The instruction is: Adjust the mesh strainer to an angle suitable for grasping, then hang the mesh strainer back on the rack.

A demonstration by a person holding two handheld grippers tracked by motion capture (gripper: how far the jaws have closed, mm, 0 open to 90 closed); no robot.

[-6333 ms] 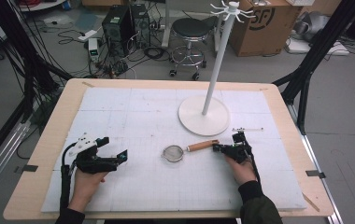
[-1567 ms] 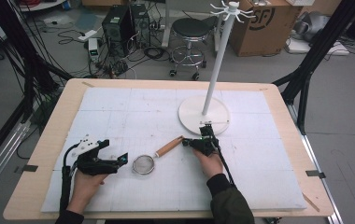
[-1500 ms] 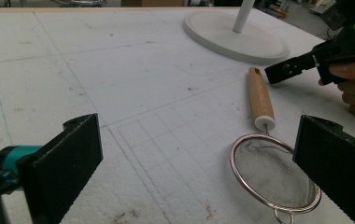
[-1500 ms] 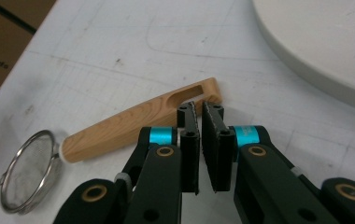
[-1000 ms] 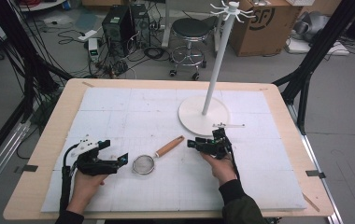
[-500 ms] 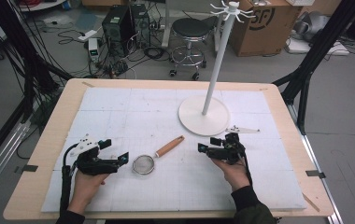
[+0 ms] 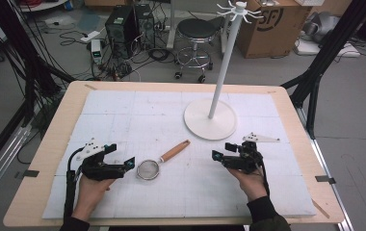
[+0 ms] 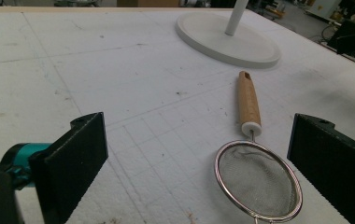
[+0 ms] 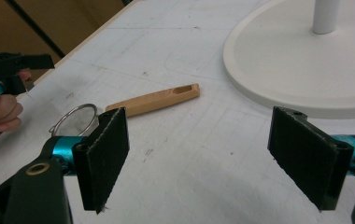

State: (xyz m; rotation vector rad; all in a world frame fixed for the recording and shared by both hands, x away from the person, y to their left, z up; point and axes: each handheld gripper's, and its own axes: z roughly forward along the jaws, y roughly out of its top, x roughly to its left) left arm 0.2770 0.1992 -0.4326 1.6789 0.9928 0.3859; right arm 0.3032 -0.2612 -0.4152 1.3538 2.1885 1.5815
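Strainer (image 7: pixel 148 169) with a round wire-mesh bowl and a light wooden handle (image 7: pixel 175 150) lies flat on the white foam sheet (image 7: pixel 123 110) that covers the desk (image 7: pixel 41 173), its handle pointing toward the round base of the white hook stand (image 7: pixel 210 120). On the left, the left hand-held gripper (image 7: pixel 122 155) rests low on the sheet with its jaws spread wide and nothing between the pads; in the left gripper view the mesh bowl (image 8: pixel 258 180) lies just ahead of the jaws, nearer the right one, with the handle running away toward the stand base (image 8: pixel 227 35). On the right, the right hand-held gripper (image 7: pixel 223 151) sits well apart from the strainer, with bare sheet between them. Its jaws have just been opening and now stand spread wide, holding nothing. In the right gripper view the handle (image 9: pixel 154 100) and part of the mesh rim (image 9: pixel 75 119) lie beyond the left jaw, clear of both pads.
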